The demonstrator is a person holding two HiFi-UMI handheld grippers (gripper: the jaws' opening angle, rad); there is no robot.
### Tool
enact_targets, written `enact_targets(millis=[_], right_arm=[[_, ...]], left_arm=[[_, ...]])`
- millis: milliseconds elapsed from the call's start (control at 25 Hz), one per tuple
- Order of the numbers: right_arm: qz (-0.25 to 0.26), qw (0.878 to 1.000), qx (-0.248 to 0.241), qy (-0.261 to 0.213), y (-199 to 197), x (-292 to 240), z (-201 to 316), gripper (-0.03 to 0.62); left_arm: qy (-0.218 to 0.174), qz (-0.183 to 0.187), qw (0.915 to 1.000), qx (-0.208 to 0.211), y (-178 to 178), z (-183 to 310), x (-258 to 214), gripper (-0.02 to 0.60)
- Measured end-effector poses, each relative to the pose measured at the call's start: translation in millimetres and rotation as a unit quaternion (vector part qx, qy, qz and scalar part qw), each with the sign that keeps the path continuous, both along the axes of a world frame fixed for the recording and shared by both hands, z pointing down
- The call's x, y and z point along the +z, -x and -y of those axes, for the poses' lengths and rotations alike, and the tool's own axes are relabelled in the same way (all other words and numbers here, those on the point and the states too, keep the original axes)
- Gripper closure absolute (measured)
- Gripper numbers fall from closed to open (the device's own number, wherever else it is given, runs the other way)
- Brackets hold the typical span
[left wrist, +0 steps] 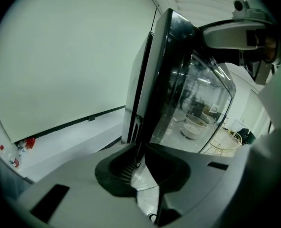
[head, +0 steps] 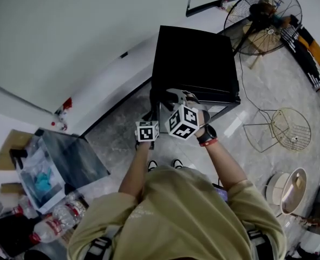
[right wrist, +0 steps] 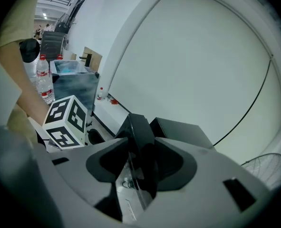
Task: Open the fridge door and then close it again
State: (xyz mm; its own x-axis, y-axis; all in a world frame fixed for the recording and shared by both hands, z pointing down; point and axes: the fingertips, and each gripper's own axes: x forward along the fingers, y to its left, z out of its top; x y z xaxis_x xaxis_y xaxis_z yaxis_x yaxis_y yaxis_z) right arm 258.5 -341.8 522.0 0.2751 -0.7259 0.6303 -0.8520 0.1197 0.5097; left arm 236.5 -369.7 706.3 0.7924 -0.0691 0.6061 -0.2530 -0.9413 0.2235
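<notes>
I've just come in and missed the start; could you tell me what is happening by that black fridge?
A person stands over a small black fridge with a gripper in each hand. The left gripper and the right gripper both clamp the edge of its glass door, close together. The door looks slightly ajar, not swung wide.

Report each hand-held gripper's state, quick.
Left hand-held gripper: closed on the edge of the fridge door.
Right hand-held gripper: closed on the same fridge door, its edge between the jaws.
</notes>
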Motion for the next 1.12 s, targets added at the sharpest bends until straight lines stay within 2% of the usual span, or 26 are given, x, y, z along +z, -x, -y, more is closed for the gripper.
enact_targets(millis=[360,520,720,920,1000,1120], right_arm=[[-0.011,1.000,0.020,0.000,-14,2,7,0.411],[-0.008,1.000,0.025,0.001,-17,1,9,0.413],[-0.014,1.000,0.024,-0.003,-19,1,7,0.411],[-0.019,1.000,0.018,-0.014,-17,-2,3,0.411],[-0.003,0.999,0.017,-0.030,-15,-6,0,0.413],[0.067,0.993,0.046,-0.087,-17,-20,-7,0.429]], left_arm=[[-0.017,0.016,0.9996,0.014,-15,12,9,0.518],[-0.031,0.034,0.9987,0.024,-19,12,10,0.522],[-0.035,0.026,0.9988,0.024,-21,12,10,0.522],[-0.027,0.010,0.9984,0.049,-18,9,-2,0.522],[-0.030,0.002,0.9989,0.036,-12,16,-15,0.522],[-0.044,-0.025,0.9986,0.016,0,30,-43,0.522]])
